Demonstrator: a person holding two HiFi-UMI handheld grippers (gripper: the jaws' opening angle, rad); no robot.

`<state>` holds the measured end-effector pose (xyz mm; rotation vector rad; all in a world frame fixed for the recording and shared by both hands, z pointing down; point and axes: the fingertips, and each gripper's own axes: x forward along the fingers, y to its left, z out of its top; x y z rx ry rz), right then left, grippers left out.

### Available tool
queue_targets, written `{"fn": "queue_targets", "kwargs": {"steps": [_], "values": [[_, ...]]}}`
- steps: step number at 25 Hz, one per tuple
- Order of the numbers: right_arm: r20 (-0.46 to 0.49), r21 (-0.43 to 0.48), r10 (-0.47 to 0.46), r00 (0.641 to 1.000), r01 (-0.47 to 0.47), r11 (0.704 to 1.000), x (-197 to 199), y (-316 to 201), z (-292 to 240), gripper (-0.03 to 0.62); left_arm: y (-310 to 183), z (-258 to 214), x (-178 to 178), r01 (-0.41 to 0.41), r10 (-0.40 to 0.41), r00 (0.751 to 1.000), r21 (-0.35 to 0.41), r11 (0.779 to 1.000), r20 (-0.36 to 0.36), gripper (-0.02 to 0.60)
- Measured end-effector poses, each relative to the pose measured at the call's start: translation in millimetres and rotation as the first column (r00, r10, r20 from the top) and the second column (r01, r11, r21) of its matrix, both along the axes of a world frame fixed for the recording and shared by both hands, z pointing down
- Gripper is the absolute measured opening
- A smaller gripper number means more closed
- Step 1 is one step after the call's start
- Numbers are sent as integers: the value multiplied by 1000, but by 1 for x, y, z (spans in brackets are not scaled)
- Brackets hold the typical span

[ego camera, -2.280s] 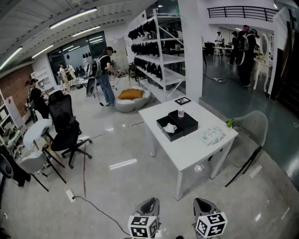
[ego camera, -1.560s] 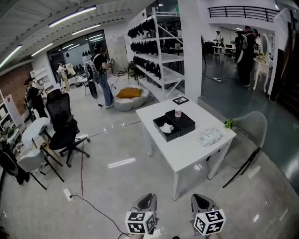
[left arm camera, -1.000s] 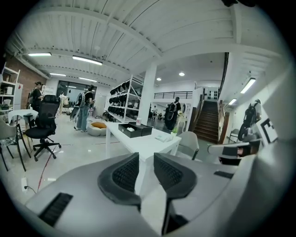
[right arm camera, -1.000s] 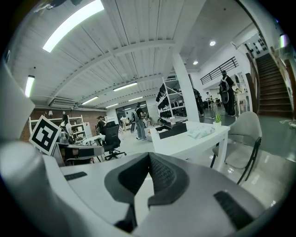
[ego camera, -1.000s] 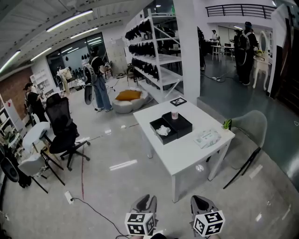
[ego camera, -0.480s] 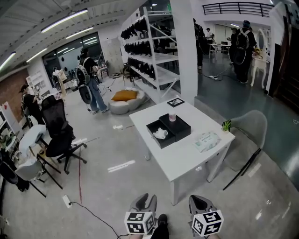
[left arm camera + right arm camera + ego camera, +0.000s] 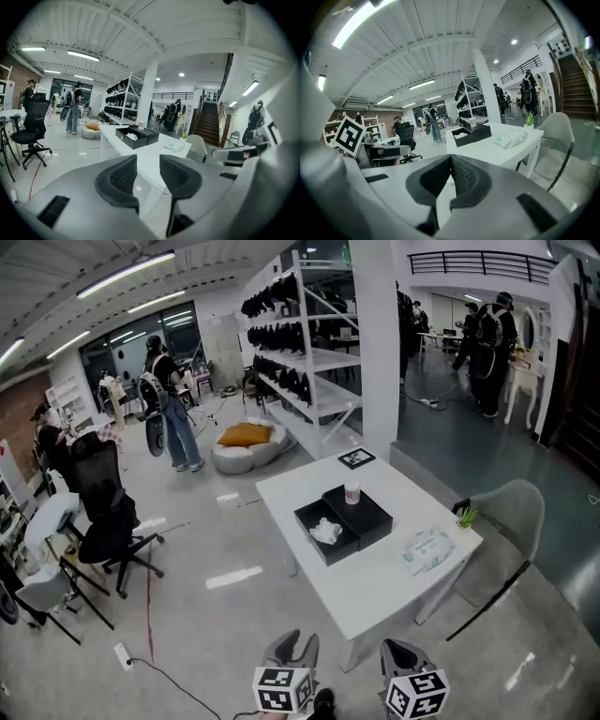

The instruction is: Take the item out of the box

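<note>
An open black box (image 7: 342, 522) sits mid-table on the white table (image 7: 375, 582), with a crumpled white item (image 7: 326, 531) in its left half. A small pale cup (image 7: 352, 493) stands just behind the box. Both grippers are low at the frame's bottom edge, well short of the table. My left gripper (image 7: 292, 651) has its jaws opening, with a clear gap and nothing between the pads (image 7: 123, 177). My right gripper (image 7: 405, 657) is shut and empty, its pads touching (image 7: 464, 174). The box (image 7: 133, 139) shows far ahead in the left gripper view, and the box (image 7: 471, 132) in the right gripper view.
A pack of wipes (image 7: 427, 549), a small framed picture (image 7: 356, 458) and a little plant (image 7: 466, 517) are also on the table. A grey chair (image 7: 511, 526) stands to its right, a black office chair (image 7: 98, 512) to the left. Shelving (image 7: 305, 362) and people stand behind.
The view has come closer to the table, so the table and box look larger and nearer. Both grippers stay low at the bottom edge. A person in the background has walked left.
</note>
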<state>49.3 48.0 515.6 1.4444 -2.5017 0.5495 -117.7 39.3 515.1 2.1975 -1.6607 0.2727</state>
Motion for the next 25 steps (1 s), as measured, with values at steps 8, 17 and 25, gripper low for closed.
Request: {"fn": "queue_targets", "kwargs": {"steps": [8,17,25], "values": [[1,3,52,999,-52,999,-28,-83,-6,0,-82,-2,-34,-27,27,1000,-7,1000,-3,163],[3,3,103,995,-103,995,-53,-137,-12,0,-151,-6,-59,-63,63,998,10,998,8,173],[-1,4,141,990,-141,990,-46,-165,-14,0,-196,-11,-54,-104,104,994,6,995,41,175]]}}
